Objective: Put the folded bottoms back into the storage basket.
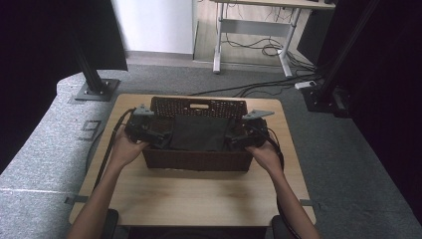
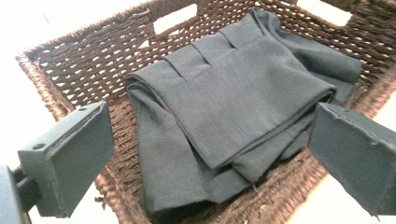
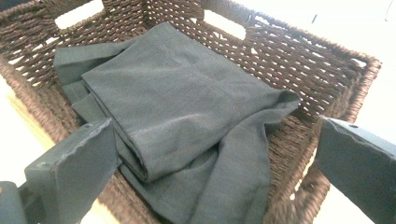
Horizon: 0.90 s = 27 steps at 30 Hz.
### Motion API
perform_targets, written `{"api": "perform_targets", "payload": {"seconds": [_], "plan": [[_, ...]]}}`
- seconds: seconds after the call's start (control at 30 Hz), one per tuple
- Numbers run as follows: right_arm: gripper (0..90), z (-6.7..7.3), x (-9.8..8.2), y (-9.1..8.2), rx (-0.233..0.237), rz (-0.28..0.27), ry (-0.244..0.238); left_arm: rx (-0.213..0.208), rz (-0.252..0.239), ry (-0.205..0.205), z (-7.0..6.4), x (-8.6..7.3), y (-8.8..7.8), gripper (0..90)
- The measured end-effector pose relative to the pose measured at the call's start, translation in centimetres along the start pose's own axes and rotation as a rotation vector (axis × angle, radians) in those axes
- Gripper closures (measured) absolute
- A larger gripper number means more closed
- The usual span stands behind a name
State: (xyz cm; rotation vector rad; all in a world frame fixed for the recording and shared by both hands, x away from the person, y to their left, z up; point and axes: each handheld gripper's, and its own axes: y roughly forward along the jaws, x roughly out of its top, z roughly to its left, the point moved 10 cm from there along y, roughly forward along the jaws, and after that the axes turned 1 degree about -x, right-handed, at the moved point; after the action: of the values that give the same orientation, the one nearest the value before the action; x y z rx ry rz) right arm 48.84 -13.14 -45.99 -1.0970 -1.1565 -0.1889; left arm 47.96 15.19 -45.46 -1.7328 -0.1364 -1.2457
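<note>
Claws (image 1: 161, 135) (image 1: 234, 142) agape beside flat folded cloth (image 1: 198, 132)

Floor marking: a large grey figure "9" (image 1: 89, 130) on the grey carpet (image 1: 45, 149), left of the worktop (image 1: 199, 194) in the high view.
Basket (image 1: 199, 159), folded cloth (image 2: 224, 121): no label or brand readable on either.
</note>
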Motion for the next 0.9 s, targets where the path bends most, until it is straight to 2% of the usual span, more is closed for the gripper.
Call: {"api": "perform_targets", "payload": {"seconds": [0.2,0.53,0.7,0.9], "plan": [[0.0,0.1,-1.0,-1.5,0.001,-0.01,-0.008,0.001,-0.019,0.011,-0.5,-1.0,-1.3,0.0],[0.0,-0.4,-3.5,-3.7,-0.01,-0.016,-0.004,0.003,-0.059,-0.001,-0.9,-3.2,-3.1,0.0],[0.0,-0.9,-5.2,-5.0,-0.018,-0.018,0.006,0.004,-0.061,0.003,-1.1,-4.6,-3.7,0.0],[0.0,-1.3,-6.9,-5.5,-0.032,-0.011,0.018,0.019,-0.049,0.007,-1.3,-6.7,-3.8,0.0]]}}
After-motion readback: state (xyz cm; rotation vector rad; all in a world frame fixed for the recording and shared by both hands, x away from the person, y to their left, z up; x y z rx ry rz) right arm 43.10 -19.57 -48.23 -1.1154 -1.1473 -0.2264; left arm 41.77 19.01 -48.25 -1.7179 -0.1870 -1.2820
